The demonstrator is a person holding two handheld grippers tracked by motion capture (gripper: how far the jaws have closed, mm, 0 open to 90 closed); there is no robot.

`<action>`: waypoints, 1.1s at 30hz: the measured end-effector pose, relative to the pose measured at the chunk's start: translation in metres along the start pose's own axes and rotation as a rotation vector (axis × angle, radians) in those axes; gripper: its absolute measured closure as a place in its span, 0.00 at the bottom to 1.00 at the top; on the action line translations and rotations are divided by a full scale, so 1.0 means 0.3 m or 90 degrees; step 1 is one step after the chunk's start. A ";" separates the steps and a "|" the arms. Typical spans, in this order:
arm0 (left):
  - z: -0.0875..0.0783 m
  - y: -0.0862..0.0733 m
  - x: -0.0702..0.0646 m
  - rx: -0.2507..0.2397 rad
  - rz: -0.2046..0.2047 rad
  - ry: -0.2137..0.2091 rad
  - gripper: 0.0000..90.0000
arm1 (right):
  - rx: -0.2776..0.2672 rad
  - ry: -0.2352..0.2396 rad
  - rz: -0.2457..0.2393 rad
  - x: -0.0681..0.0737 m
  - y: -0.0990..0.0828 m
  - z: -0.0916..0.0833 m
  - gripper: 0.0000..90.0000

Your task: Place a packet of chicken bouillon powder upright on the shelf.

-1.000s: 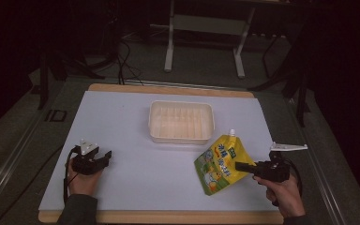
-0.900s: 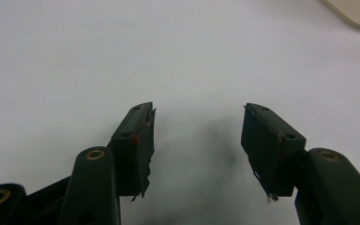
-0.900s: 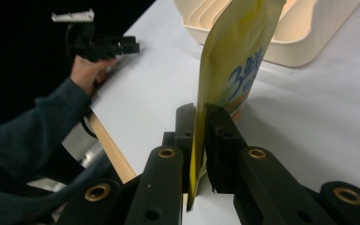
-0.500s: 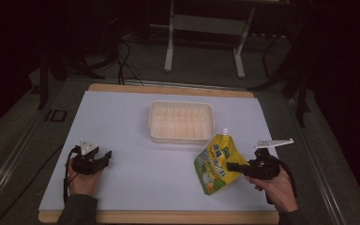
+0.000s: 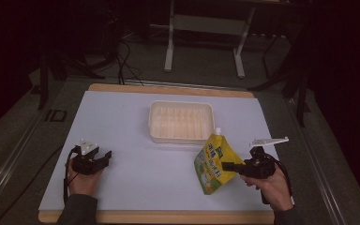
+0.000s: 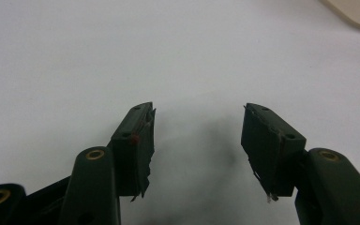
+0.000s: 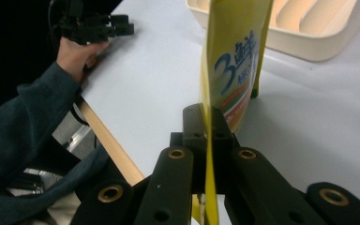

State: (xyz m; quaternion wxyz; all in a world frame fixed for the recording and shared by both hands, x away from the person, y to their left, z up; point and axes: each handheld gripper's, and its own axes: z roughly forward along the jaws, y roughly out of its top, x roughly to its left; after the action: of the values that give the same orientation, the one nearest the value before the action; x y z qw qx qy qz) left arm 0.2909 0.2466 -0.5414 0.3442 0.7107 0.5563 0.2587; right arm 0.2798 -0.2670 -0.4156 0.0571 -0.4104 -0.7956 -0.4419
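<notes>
Pouch [image 5: 212,163] now lifted off the table [image 5: 131,122], edge pinched in right gripper [image 5: 226,166]; left gripper [image 5: 104,156] idle, jaws wide; tray [image 5: 181,121] likely next.

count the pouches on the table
1: a yellow pouch sits at the table's right, in front of the tray, pinched at its edge by the right hand-held gripper.

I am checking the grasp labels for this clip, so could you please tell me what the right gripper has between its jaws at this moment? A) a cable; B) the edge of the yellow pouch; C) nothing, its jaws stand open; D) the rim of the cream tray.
B: in the right gripper view the right gripper has its jaws clamped on the edge of the yellow pouch, which stands apart from the cream tray.
</notes>
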 end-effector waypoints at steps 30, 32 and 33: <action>-0.002 0.000 -0.001 -0.001 -0.001 0.004 0.49 | -0.039 -0.018 -0.030 0.034 0.020 -0.005 1.00; -0.002 0.000 -0.001 -0.001 -0.001 0.004 0.49 | -0.042 -0.021 -0.034 0.036 0.022 -0.006 1.00; -0.002 0.000 -0.001 -0.002 -0.002 0.004 0.49 | -0.043 -0.021 -0.034 0.037 0.023 -0.007 1.00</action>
State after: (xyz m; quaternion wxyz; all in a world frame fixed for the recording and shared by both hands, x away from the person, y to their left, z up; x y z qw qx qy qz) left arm 0.2904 0.2465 -0.5411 0.3435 0.7087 0.5580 0.2614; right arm 0.2766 -0.2601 -0.4047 0.0185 -0.3978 -0.7919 -0.4630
